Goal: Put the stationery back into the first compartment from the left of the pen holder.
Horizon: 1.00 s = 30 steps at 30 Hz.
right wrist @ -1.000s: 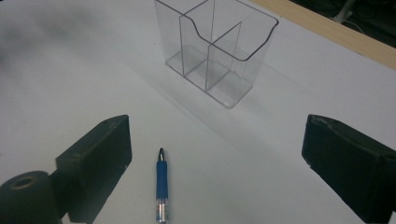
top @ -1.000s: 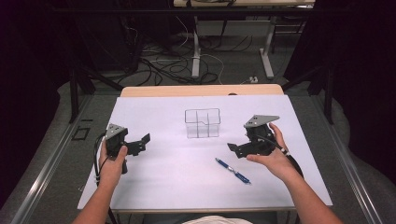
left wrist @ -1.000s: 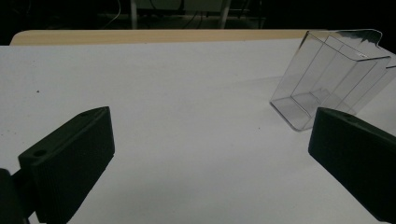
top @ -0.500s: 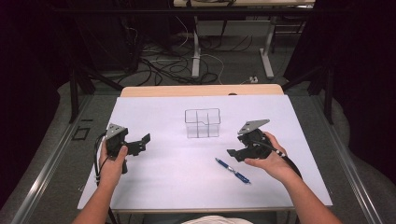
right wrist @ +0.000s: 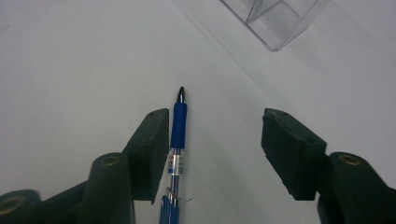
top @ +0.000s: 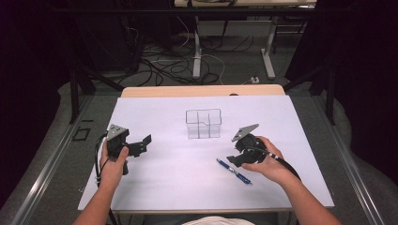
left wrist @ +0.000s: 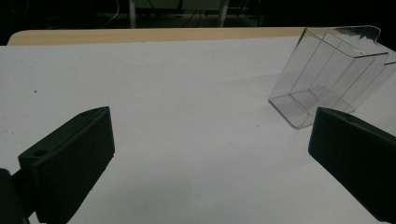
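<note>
The right gripper [right wrist: 215, 154] has its jaws partly apart and has just been closing them; a blue ballpoint pen [right wrist: 176, 140] lies flat on the white table sheet [top: 159, 183] between them, right beside one jaw, not yet pinched. In the high view that pen [top: 233, 171] lies near a clear plastic divided box [top: 203, 123], on the person's side and a little right. The left gripper [top: 141, 144], jaws wide apart around nothing, hovers left of the box.
</note>
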Motion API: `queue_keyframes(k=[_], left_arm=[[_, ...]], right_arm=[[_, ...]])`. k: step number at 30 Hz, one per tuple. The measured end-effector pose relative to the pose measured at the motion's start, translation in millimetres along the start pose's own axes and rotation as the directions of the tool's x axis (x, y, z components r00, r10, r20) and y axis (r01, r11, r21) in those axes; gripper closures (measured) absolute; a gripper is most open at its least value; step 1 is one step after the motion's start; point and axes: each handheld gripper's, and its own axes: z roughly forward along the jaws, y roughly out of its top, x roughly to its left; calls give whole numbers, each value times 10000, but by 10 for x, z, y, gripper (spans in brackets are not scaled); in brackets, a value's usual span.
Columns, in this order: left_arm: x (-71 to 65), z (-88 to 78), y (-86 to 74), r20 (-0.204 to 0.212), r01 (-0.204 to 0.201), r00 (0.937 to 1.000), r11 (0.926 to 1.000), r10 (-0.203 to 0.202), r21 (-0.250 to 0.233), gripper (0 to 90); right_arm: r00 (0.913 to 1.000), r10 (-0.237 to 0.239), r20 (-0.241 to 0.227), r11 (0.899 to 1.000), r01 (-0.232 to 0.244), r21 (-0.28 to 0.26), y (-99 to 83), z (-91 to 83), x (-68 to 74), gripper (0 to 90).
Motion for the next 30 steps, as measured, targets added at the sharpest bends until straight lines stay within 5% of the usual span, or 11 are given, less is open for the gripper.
queue_keyframes(k=[6, 15, 30], left_arm=[[3, 1, -2, -3, -9, 10000, 10000, 9, 14, 4], [-3, 0, -2, 2, -17, 10000, 10000, 17, 53, 4], [1, 2, -2, 4, -16, 10000, 10000, 16, 26, 4]], right_arm=[[9991, -19, -423, 9976, 48, 689, -7, 98, 6, 492], [9950, 895, -452, 9871, -826, 1371, 21, 212, -5, 563], [9961, 769, -434, 9822, -682, 1751, 77, 396, 91, 615]])
